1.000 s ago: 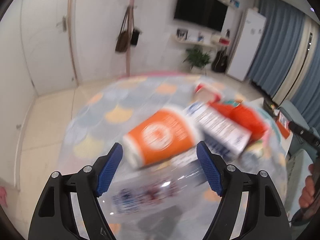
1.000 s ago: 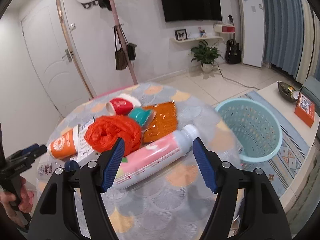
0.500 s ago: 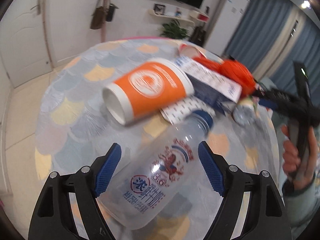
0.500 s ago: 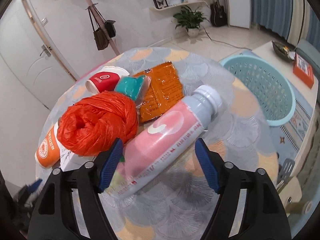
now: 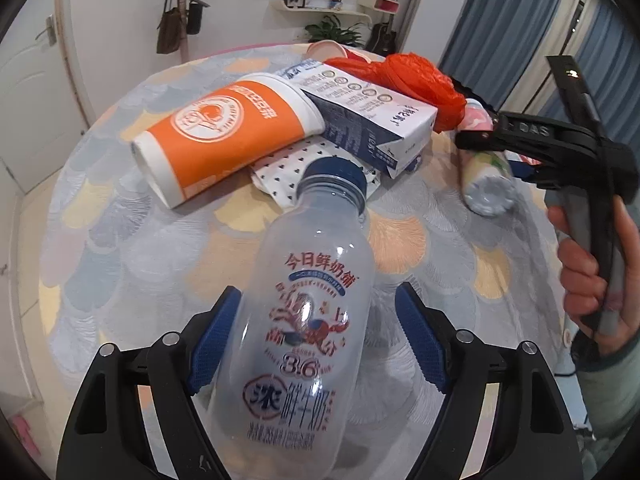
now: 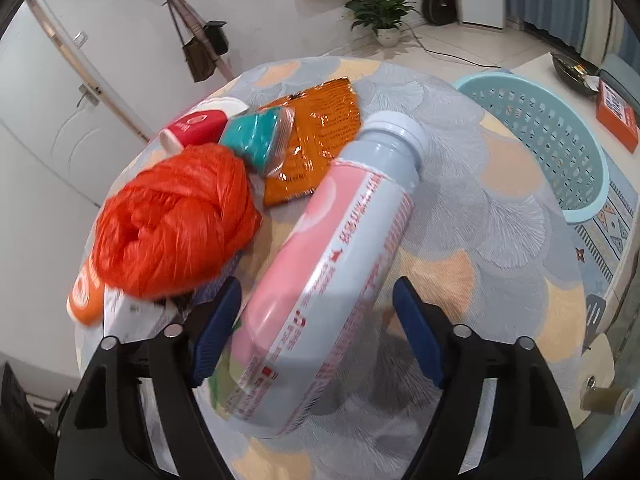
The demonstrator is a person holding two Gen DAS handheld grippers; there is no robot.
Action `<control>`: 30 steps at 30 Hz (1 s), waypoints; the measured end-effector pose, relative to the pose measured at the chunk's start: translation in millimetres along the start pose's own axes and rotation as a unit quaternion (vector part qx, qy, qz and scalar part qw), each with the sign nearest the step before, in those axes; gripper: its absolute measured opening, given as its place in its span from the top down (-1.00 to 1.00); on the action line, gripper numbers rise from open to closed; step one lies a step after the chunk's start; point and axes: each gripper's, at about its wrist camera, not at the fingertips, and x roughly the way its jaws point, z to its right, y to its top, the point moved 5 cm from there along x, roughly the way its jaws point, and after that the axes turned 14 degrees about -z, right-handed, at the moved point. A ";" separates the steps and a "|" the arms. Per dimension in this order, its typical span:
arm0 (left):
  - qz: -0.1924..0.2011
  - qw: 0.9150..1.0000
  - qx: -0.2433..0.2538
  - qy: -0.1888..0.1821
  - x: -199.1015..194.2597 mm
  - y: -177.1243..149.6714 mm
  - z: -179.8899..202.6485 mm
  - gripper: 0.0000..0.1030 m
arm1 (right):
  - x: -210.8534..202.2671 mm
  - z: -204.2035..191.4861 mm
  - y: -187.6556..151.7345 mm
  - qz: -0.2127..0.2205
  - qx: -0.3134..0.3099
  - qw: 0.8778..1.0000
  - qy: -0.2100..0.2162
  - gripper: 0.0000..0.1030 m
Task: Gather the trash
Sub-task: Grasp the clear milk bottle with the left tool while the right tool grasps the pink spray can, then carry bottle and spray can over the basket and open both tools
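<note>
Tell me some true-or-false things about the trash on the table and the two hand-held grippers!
1. The clear milk bottle lies between the left hand-held gripper's open fingers. True.
2. The orange paper cup stands upright. False: it lies on its side.
3. The right hand-held gripper straddles the pink bottle. True.
4. The teal laundry basket sits on the table. False: it stands on the floor beside it.
5. The plastic bag is blue. False: it is red-orange.
</note>
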 end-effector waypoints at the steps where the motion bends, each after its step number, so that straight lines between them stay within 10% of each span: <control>1: 0.000 1.000 -0.003 0.002 1.7 1.0 1.6 -0.47 | -2.0 1.6 -3.9 -0.002 -0.009 1.000 -0.001 -0.24; 10: 0.005 0.999 -0.016 0.045 5.4 -0.7 10.5 -0.08 | -15.6 22.9 -27.4 -0.001 -0.051 0.999 -0.012 0.08; 30: 0.089 0.994 0.023 -0.062 -37.1 29.7 85.6 -0.07 | -93.7 43.2 -37.3 0.080 -0.072 0.993 0.055 0.09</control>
